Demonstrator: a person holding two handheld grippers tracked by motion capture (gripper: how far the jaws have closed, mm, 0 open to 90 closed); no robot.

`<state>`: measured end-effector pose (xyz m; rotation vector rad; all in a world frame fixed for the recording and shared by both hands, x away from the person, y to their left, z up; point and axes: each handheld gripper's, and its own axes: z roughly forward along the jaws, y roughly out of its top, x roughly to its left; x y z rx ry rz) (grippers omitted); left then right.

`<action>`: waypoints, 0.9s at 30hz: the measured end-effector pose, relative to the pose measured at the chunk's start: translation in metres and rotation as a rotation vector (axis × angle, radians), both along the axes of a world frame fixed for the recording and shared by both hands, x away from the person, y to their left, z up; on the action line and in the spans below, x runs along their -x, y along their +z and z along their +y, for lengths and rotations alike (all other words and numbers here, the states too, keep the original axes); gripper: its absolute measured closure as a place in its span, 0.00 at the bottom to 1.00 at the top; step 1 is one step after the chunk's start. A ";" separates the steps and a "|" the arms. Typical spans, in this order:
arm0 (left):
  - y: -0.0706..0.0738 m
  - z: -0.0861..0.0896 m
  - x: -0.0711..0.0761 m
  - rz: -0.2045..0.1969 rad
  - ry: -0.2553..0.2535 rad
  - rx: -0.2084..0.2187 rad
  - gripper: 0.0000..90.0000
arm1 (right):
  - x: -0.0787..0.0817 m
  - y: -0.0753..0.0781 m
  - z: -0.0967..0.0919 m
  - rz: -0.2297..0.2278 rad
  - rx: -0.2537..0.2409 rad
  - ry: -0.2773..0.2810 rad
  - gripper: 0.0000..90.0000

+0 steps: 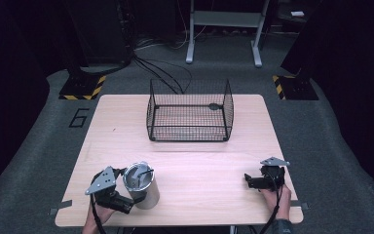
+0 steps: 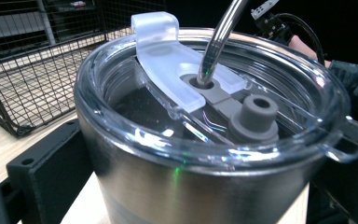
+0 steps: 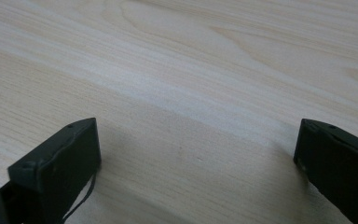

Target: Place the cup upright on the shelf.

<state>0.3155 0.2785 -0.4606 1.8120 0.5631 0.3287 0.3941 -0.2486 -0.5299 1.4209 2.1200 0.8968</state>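
A steel tumbler (image 1: pixel 141 187) with a clear lid (image 2: pixel 168 70) and a metal straw (image 2: pixel 221 32) stands at the table's front left. My left gripper (image 1: pixel 137 199) is open, one black jaw on each side of the tumbler's body, close against it. In the left gripper view the tumbler (image 2: pixel 200 186) stands tight between the two jaws. My right gripper (image 1: pixel 251 181) rests low at the table's front right, pointing left. It is open, with bare wood between its jaws (image 3: pixel 196 154).
A black wire basket (image 1: pixel 190 111) stands open-topped at the middle back of the wooden table (image 1: pixel 199 161), with a small dark thing inside near its far wall. Table edges run close behind both hands. Beyond the table are a grey floor, cables and stands.
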 end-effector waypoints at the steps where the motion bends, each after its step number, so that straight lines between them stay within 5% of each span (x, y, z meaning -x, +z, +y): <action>1: 0.000 0.000 0.000 0.000 0.000 0.000 0.00 | 0.000 0.000 0.000 0.000 0.000 0.000 0.00; 27: -0.003 -0.015 0.001 -0.061 0.073 -0.014 0.04 | 0.000 0.000 0.000 0.000 0.000 0.000 0.00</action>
